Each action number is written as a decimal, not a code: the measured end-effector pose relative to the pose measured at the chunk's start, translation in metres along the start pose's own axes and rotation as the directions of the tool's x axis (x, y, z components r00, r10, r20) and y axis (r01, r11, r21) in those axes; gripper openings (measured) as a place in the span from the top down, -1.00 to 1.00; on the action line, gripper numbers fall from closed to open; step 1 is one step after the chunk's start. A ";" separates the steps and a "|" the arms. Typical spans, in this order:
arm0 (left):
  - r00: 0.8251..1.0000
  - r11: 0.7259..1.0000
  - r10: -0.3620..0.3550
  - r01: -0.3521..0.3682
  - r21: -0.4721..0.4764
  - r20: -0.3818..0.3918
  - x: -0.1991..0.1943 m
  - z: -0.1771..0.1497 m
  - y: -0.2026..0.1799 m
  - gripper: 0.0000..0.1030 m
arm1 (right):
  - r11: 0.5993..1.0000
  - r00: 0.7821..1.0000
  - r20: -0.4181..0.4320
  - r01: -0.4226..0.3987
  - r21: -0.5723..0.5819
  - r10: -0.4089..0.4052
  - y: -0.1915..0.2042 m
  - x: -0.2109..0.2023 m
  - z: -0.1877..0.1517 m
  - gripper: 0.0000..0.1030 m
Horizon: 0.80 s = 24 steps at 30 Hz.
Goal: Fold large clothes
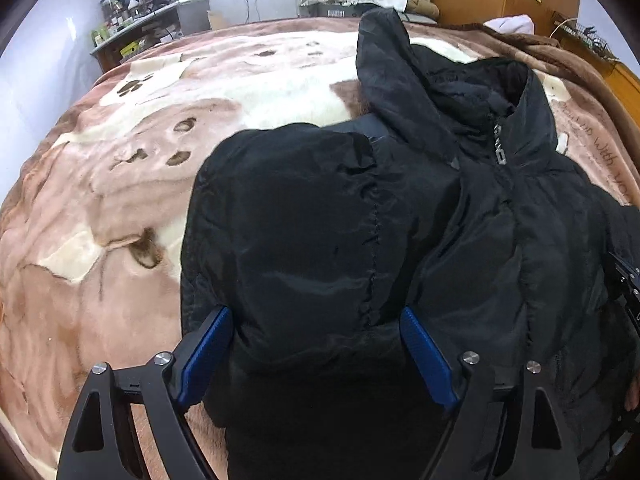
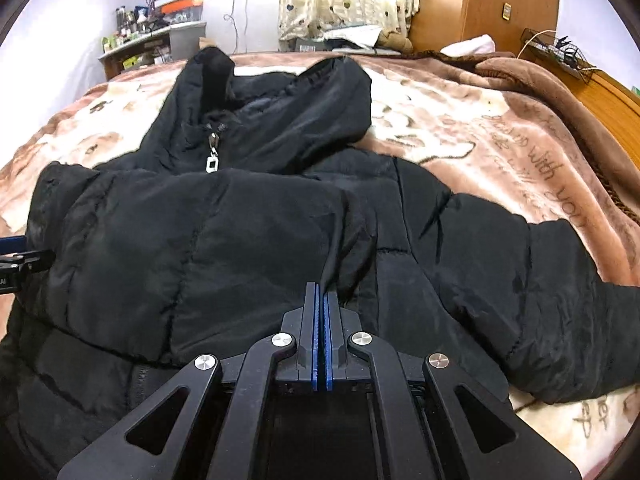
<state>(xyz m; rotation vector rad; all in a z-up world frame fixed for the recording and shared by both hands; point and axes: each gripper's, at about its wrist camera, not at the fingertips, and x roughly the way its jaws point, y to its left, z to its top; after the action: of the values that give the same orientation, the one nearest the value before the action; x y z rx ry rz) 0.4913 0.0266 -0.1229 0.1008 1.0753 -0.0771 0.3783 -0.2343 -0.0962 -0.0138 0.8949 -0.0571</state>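
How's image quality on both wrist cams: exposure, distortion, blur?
Left wrist view: heavy fisheye bowing of the blanket, dark corner vignette; the black jacket is underexposed, its folds barely readable; the far wall is washed out. Right wrist view: same bowing; the curtain is blown out by backlight; the zipper pull is sharp; no clear motion blur.

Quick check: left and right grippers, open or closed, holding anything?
Left gripper: open, jaws wide either side of a jacket fold, not clamped.
Right gripper: shut, apparently pinching jacket fabric.
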 end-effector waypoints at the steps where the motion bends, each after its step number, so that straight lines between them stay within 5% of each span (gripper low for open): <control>1: 1.000 1.000 0.002 -0.003 -0.003 -0.004 0.003 0.001 0.001 -0.74 | 1.000 1.000 -0.008 0.002 -0.002 -0.002 0.000 0.002 -0.001 0.98; 16: 0.996 0.993 0.009 -0.019 -0.113 -0.085 0.009 0.006 0.017 -0.94 | 1.000 0.998 -0.061 0.004 0.013 -0.003 -0.006 0.004 -0.002 0.81; 21: 0.999 0.990 -0.008 0.003 -0.140 -0.039 -0.024 0.002 0.018 -0.92 | 0.993 0.999 -0.010 -0.034 0.113 0.036 -0.039 -0.031 -0.006 0.64; 24: 1.000 0.993 -0.005 0.006 -0.116 0.012 -0.055 -0.002 0.010 -0.92 | 0.988 1.000 0.012 0.016 0.154 -0.018 -0.070 -0.057 -0.015 0.64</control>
<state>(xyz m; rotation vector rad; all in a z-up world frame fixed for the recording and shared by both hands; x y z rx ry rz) 0.4641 0.0373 -0.0747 -0.0070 1.0664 -0.0202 0.3277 -0.3010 -0.0586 0.1220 0.8746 -0.1414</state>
